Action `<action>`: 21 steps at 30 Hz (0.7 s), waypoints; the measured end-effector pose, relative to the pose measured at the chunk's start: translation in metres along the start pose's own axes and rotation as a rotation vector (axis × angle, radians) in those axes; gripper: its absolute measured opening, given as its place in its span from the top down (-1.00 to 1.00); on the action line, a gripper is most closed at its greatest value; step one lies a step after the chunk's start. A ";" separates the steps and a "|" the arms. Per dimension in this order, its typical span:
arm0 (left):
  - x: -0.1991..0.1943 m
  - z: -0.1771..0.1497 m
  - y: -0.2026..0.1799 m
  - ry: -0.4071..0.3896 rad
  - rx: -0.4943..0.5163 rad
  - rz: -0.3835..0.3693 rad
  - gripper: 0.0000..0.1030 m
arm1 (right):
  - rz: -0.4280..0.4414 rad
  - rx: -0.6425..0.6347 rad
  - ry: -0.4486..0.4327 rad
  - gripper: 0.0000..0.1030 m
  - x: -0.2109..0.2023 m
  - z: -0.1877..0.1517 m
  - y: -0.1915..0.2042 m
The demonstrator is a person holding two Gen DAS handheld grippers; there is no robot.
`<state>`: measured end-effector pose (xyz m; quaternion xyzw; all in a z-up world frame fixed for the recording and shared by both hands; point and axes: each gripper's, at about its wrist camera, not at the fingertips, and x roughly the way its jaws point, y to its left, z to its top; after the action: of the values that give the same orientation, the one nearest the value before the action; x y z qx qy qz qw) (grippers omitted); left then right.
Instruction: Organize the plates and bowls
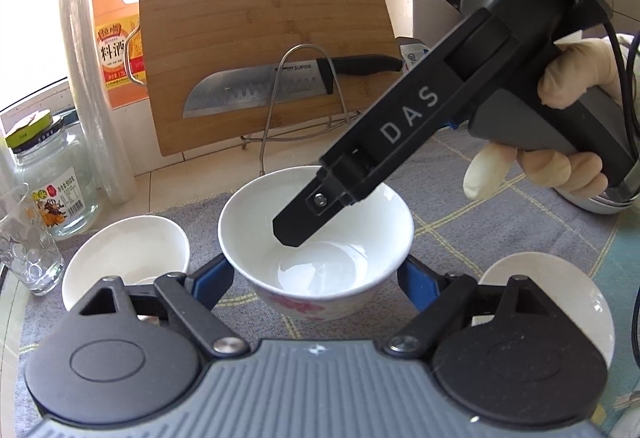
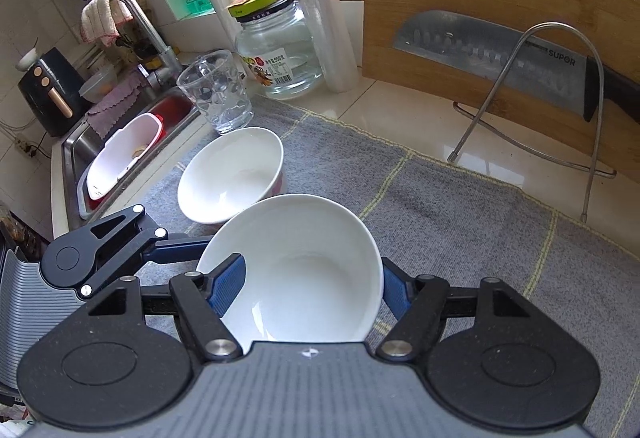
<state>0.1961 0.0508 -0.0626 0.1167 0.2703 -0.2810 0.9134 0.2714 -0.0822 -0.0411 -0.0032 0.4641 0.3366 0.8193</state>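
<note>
Grey mat (image 2: 440, 206): your left gripper (image 1: 316, 280) and right gripper (image 2: 310, 288) both clamp the lifted bowl (image 2: 296, 270); next, nest it into the neighbouring bowl (image 2: 232, 174).

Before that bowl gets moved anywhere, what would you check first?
1. Right gripper pinches the held bowl, one pad inside the rim: ok.
2. Left gripper pads sit against both outer sides: ok.
3. Bowl by the glass is upright and empty for nesting: ok.
4. Held bowl is lifted off the cloth: cannot tell.
5. Glass is out of the path: cannot tell.
</note>
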 end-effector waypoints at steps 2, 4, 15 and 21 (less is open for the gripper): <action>-0.006 0.001 -0.004 -0.002 0.003 0.000 -0.72 | 0.003 -0.001 -0.006 -0.48 -0.006 -0.003 0.003; -0.013 0.001 -0.008 -0.008 0.007 0.002 -0.71 | 0.005 0.000 -0.012 -0.48 -0.012 -0.007 0.007; -0.043 -0.002 -0.029 -0.020 0.008 -0.015 -0.71 | 0.003 -0.003 -0.040 -0.49 -0.049 -0.029 0.027; -0.058 -0.006 -0.041 -0.024 0.017 -0.024 -0.72 | -0.001 -0.004 -0.056 -0.49 -0.064 -0.045 0.036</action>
<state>0.1296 0.0454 -0.0381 0.1178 0.2584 -0.2958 0.9120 0.1952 -0.1036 -0.0063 0.0041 0.4400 0.3370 0.8323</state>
